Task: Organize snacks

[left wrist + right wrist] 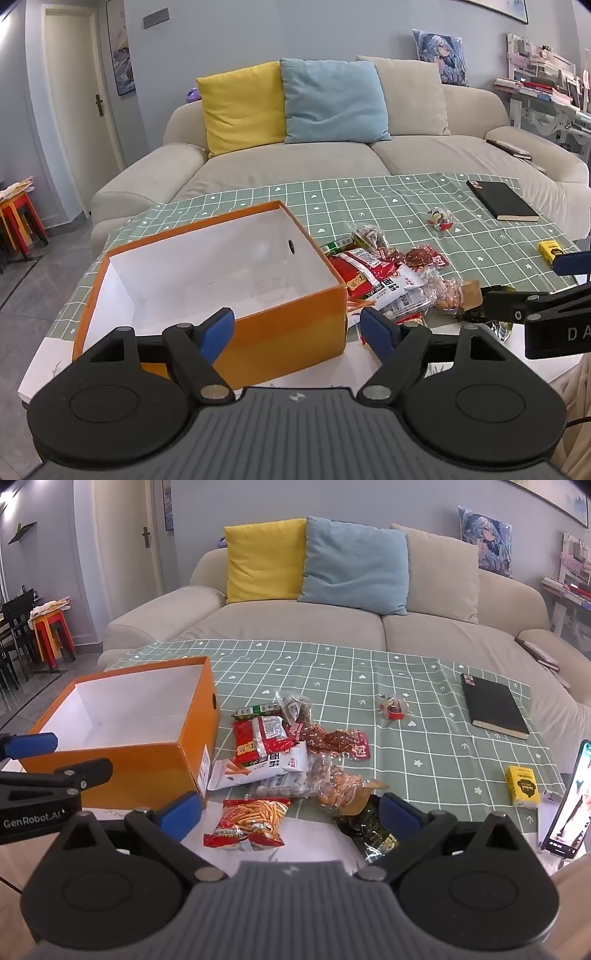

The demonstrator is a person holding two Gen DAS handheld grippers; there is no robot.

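An orange cardboard box (288, 332) with a white inside stands open on the table's left; I see no snacks in it. My left gripper (299, 328) hovers open just before the box's near wall, with nothing between its blue pads. To the right of the box lies a pile of snack packets (280, 753): red, white and clear bags. A red bag of orange sticks (247, 823) and a dark packet (369, 827) lie nearest. My right gripper (291, 812) is open above these two and touches neither. The orange box (122, 775) sits to its left.
A green checked tablecloth (406, 738) covers the table. On it are a black notebook (493, 707), a small yellow box (522, 786) and a small wrapped item (393, 707). A propped phone (569, 801) stands at the right edge. A beige sofa (332, 627) is behind.
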